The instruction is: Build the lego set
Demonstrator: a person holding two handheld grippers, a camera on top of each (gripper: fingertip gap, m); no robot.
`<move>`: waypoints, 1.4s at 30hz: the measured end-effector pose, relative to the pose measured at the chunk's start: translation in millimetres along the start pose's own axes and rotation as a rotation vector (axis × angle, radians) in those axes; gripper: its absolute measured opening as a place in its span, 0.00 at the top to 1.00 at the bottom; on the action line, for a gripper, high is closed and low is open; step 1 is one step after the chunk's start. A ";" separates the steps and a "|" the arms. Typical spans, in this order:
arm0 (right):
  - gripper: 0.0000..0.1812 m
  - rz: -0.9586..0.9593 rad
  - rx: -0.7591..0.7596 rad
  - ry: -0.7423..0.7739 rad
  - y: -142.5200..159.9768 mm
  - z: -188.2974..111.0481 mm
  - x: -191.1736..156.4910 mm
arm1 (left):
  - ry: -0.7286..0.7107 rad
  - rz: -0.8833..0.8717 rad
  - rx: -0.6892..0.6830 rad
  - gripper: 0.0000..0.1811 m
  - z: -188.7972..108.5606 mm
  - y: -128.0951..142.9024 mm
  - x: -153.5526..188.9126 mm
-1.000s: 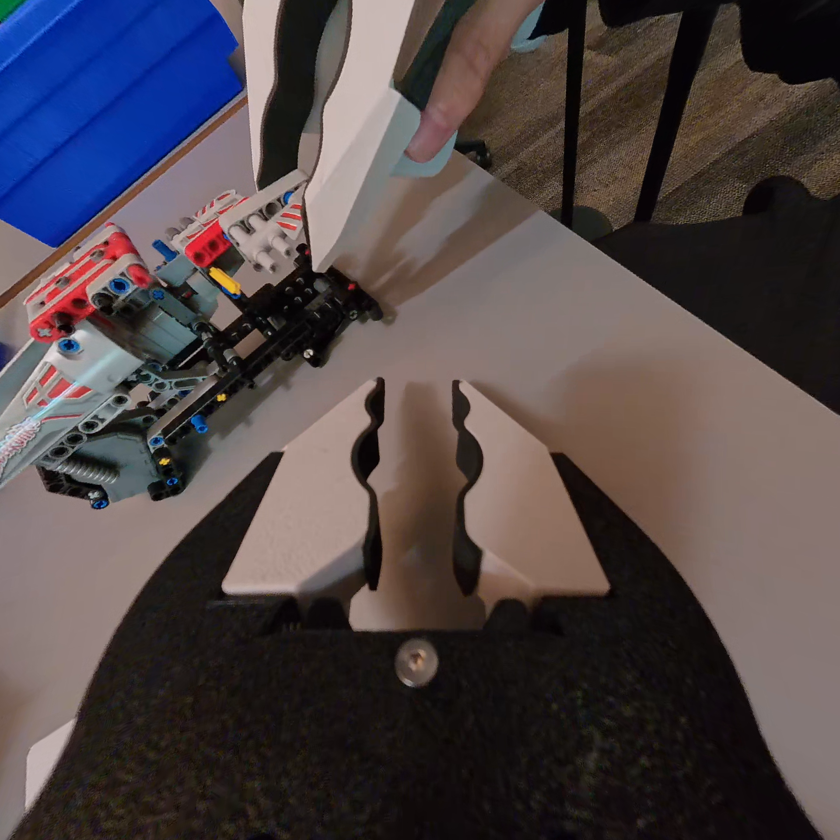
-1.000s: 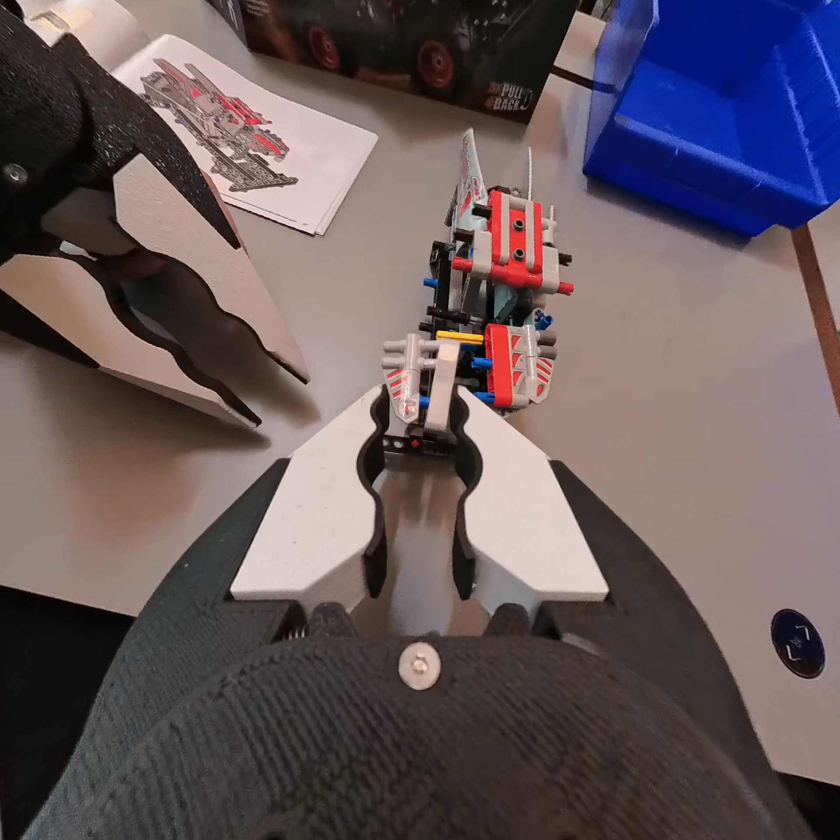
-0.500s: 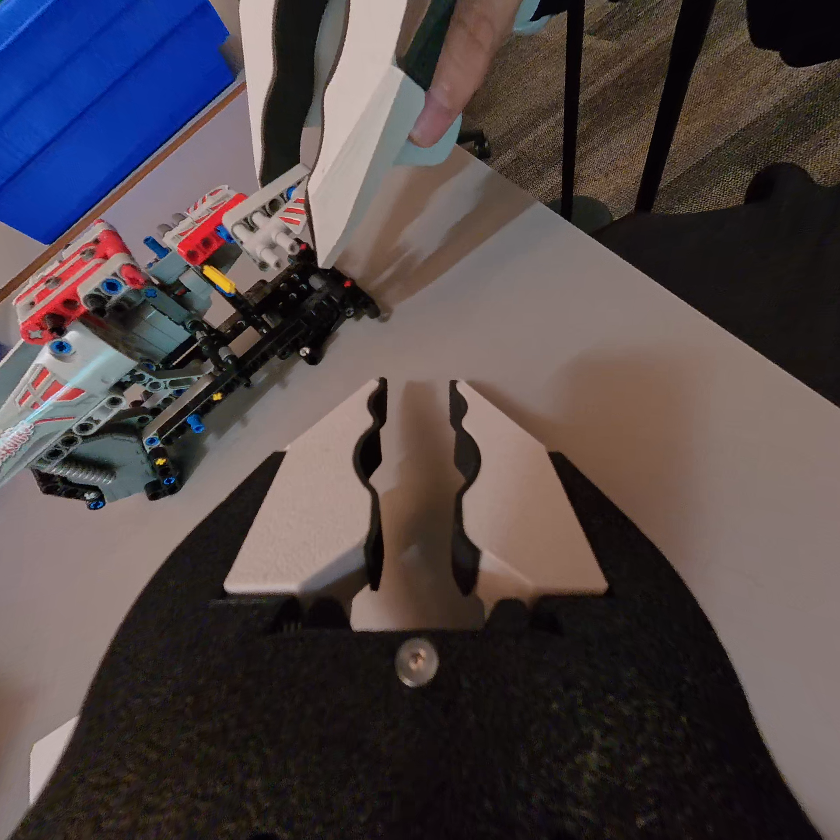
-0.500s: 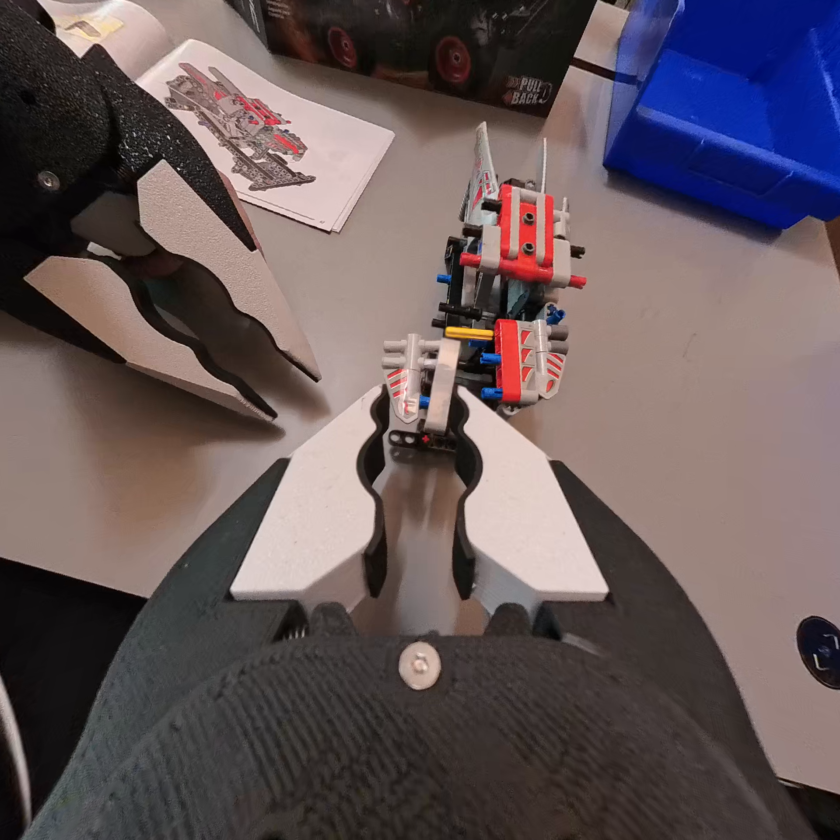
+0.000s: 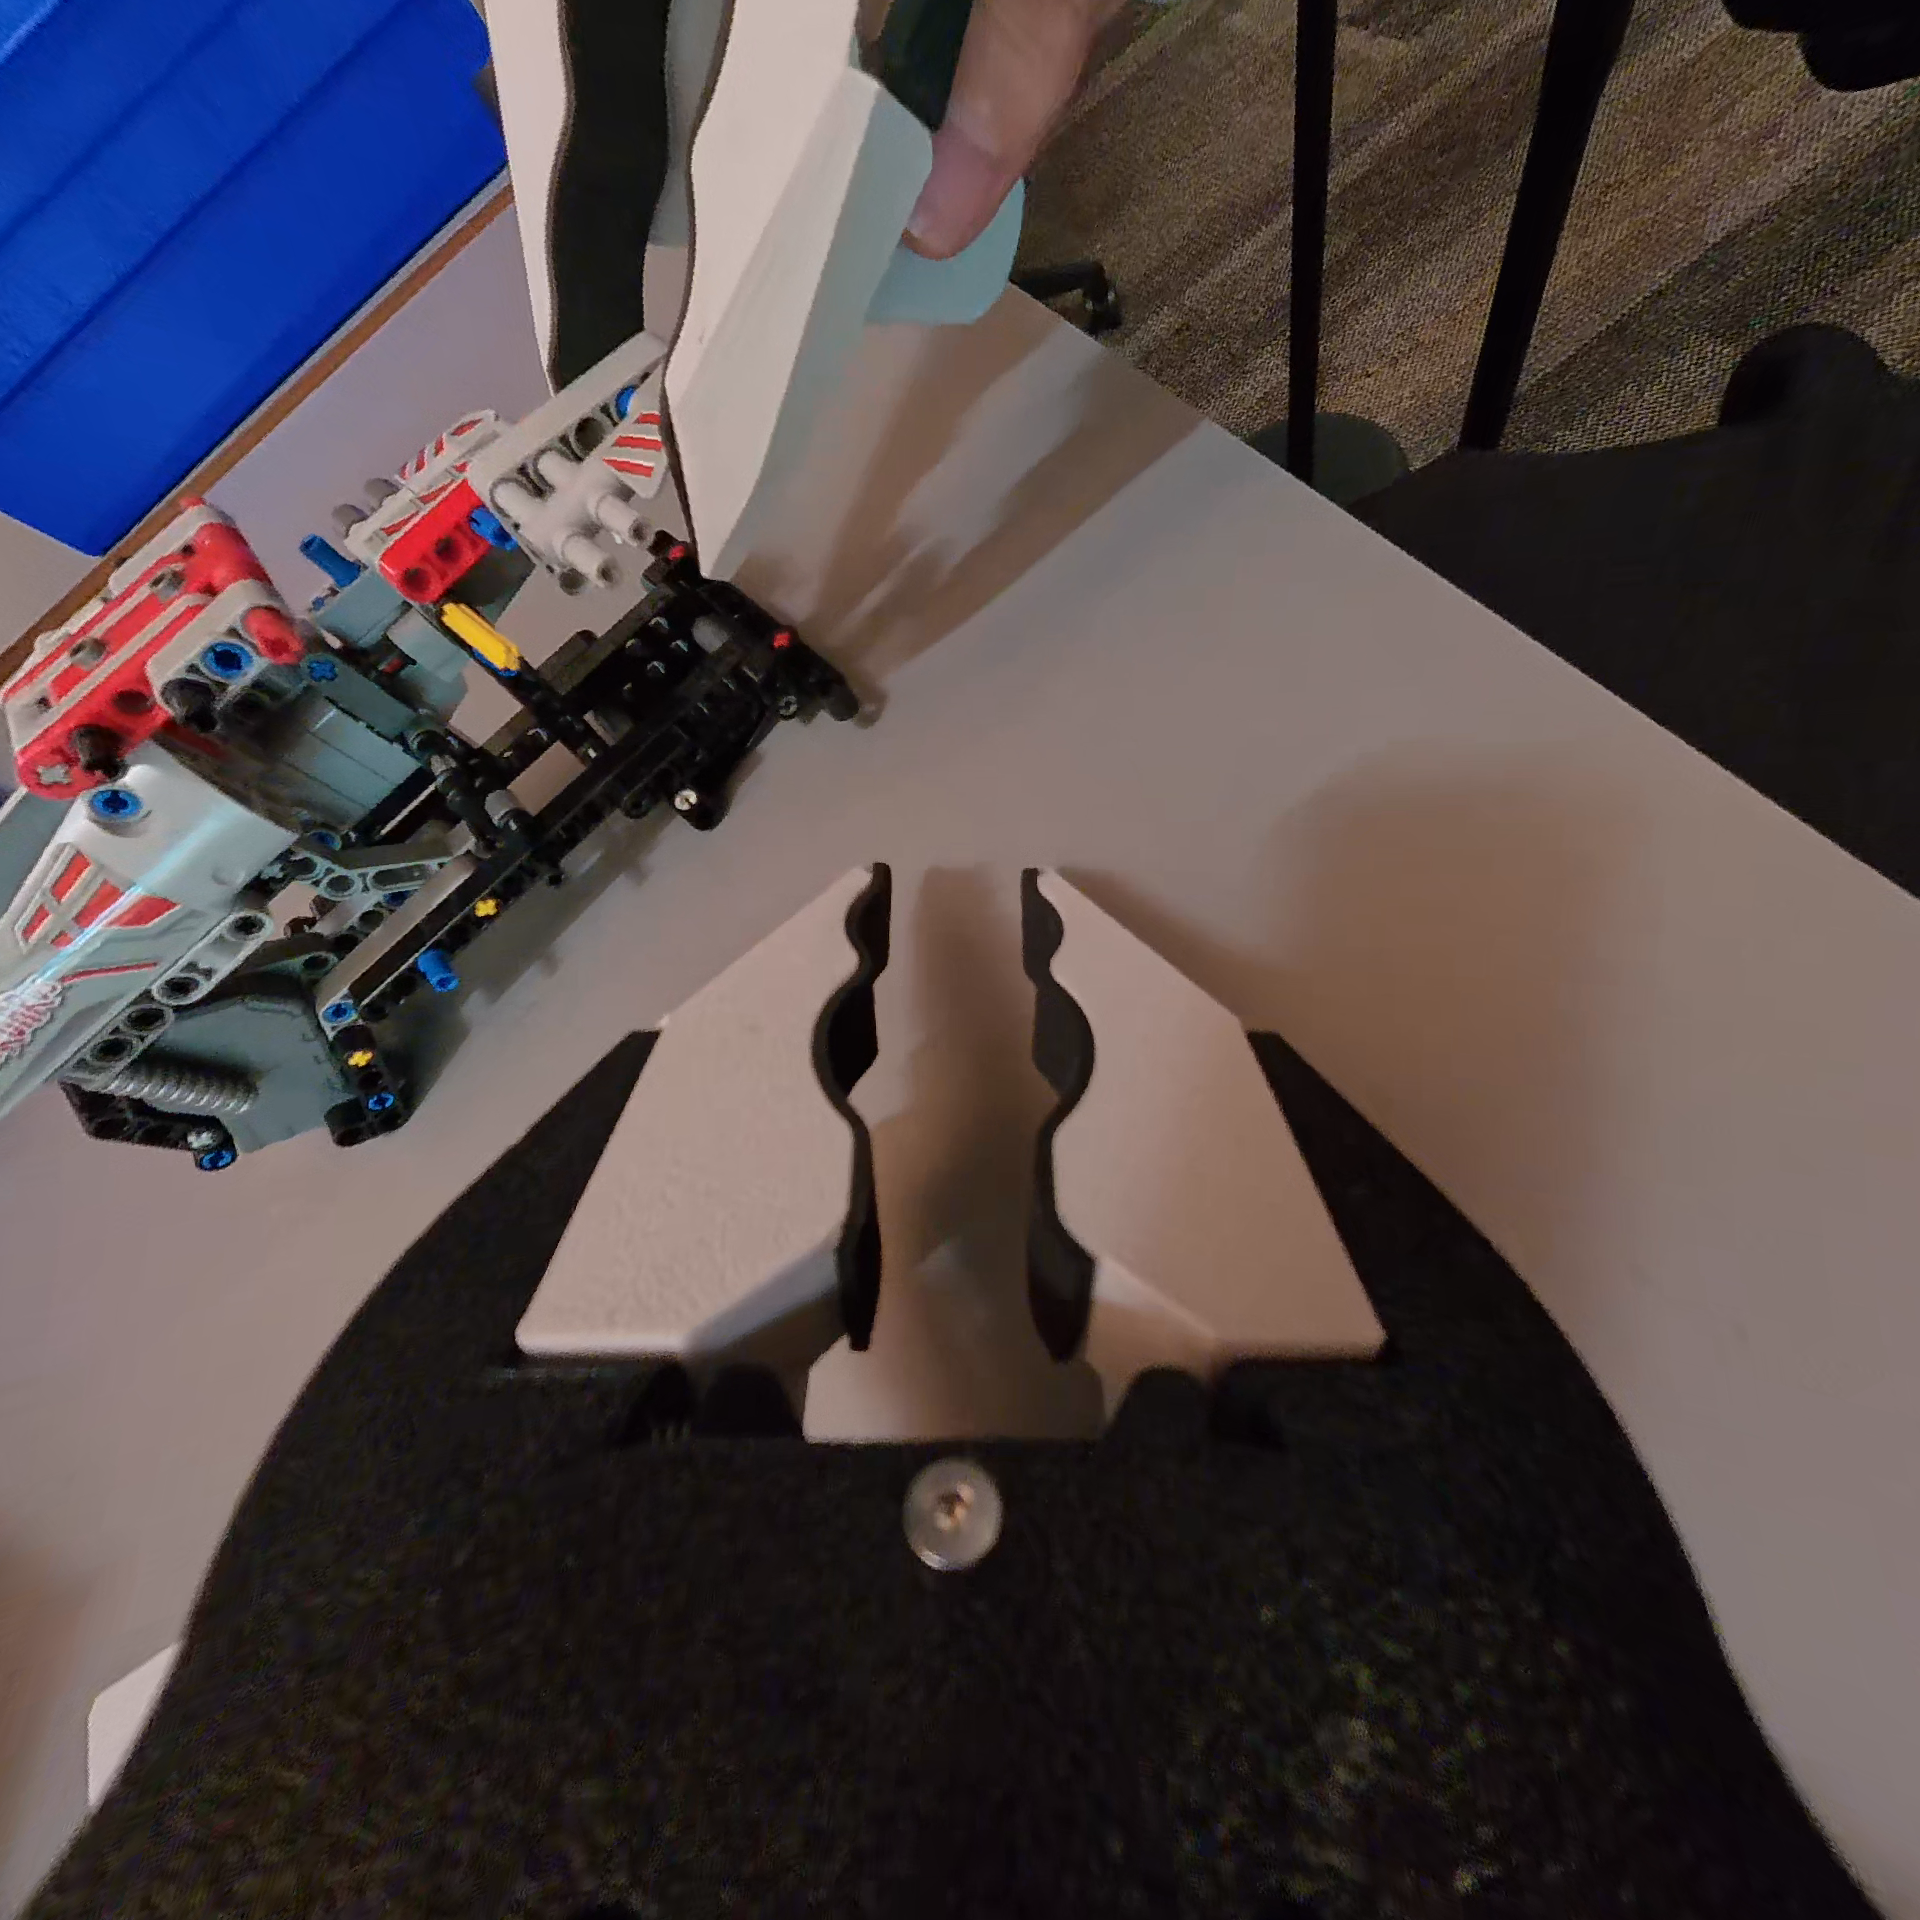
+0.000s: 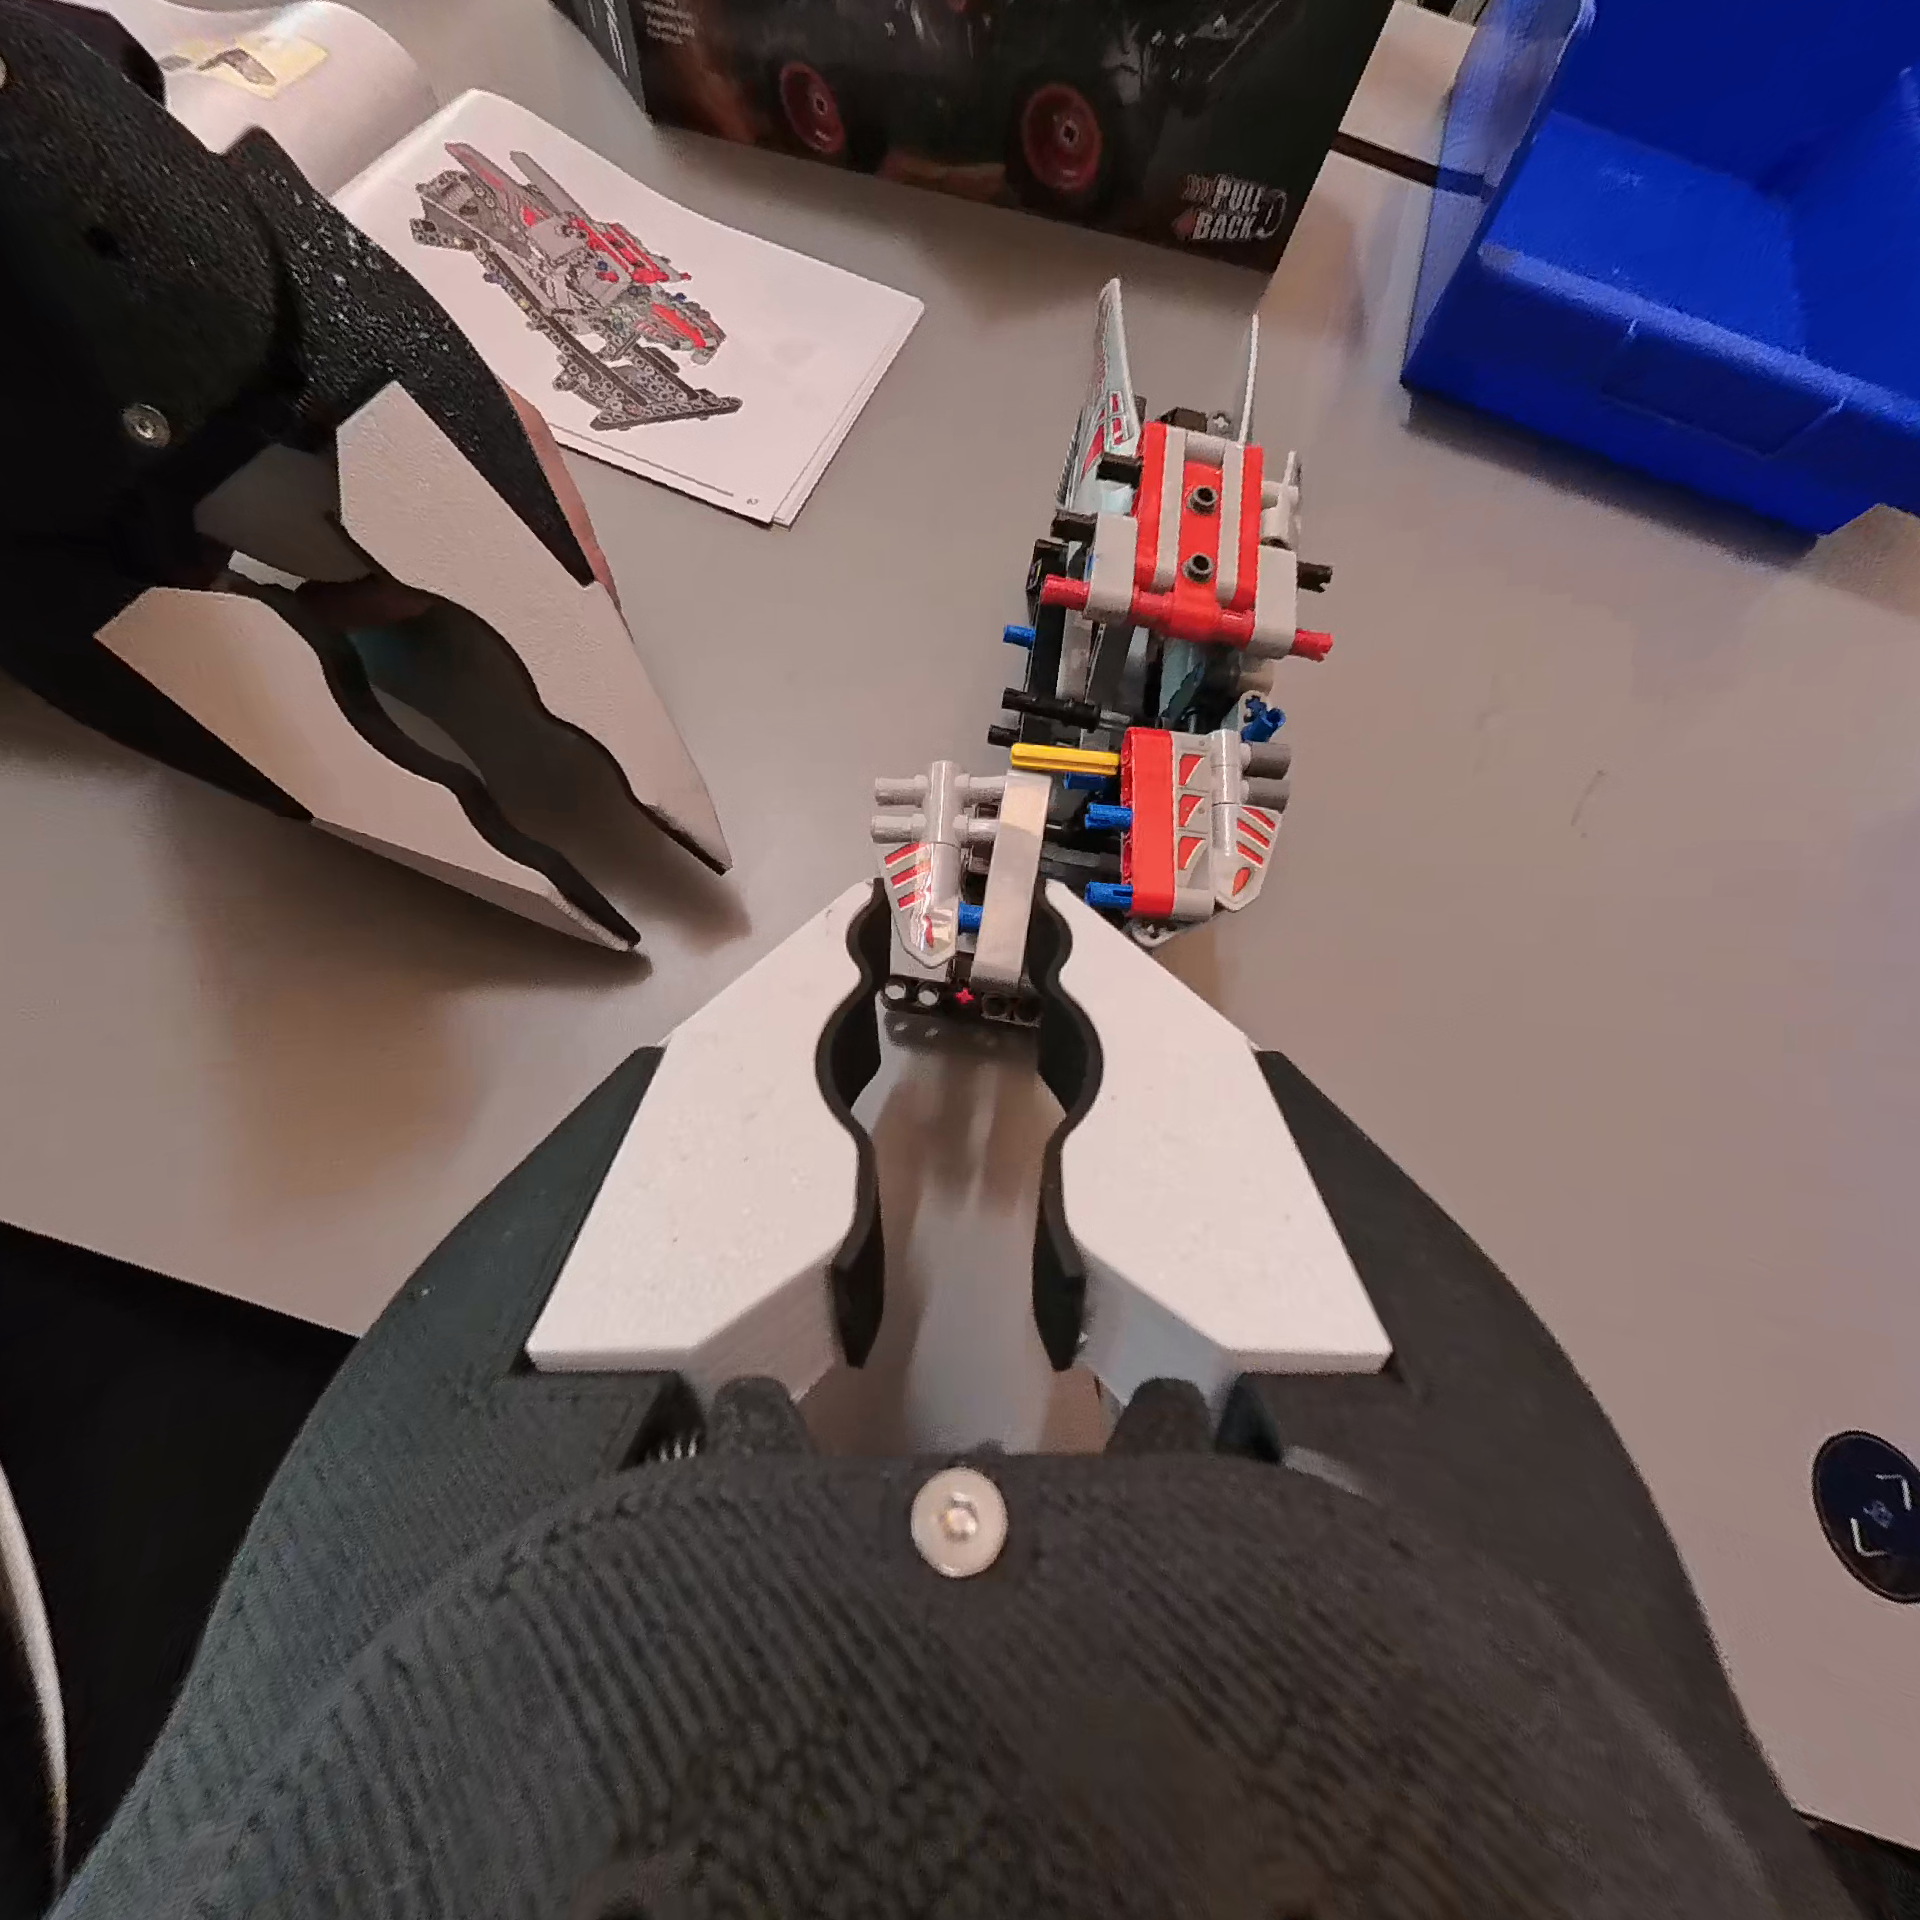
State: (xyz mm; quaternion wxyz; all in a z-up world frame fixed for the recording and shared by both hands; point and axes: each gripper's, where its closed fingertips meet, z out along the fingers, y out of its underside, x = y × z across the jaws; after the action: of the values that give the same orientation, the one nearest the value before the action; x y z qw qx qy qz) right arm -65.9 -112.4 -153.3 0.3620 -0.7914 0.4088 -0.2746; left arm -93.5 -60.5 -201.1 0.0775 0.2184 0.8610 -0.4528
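Note:
The partly built lego model (image 6: 1174,582), red, grey and black, lies on the grey table; it also shows in the left wrist view (image 5: 312,779). My right gripper (image 6: 961,904) is shut on the grey striped panel piece (image 6: 956,862) at the model's near end. In the left wrist view the right gripper (image 5: 634,468) comes down from above onto that panel (image 5: 582,478), with a hand on it. My left gripper (image 5: 956,878) is open and empty, just above the table to the right of the model's black frame. It shows at the left of the right wrist view (image 6: 675,902).
A blue bin (image 6: 1683,260) stands behind and to the right of the model. An open instruction booklet (image 6: 665,312) and the dark set box (image 6: 987,94) lie at the back left. The table edge (image 5: 1455,582) runs close behind the left gripper, with floor and chair legs beyond.
The right gripper and the hand on it have risen slightly with the grey panel end of the model. The left gripper has barely moved and stays open.

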 end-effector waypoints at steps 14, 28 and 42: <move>0.86 -0.037 -0.014 0.016 2.4 0.8 1.8 | 0.001 0.011 -0.010 0.88 1.6 1.2 1.0; 0.86 -0.120 -0.014 -0.020 -0.5 2.9 -11.9 | -0.011 -0.006 -0.005 0.89 -1.0 1.9 -2.6; 0.86 -0.429 0.157 -0.539 1.3 17.7 -130.0 | -0.085 0.069 -0.010 0.82 -65.5 10.0 31.5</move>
State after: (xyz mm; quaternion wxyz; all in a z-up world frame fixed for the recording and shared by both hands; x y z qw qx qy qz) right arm -120.5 3.2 -182.8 0.4507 -0.8731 0.1007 -0.1560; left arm -112.9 7.3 -181.1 0.1306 0.2283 0.8511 -0.4543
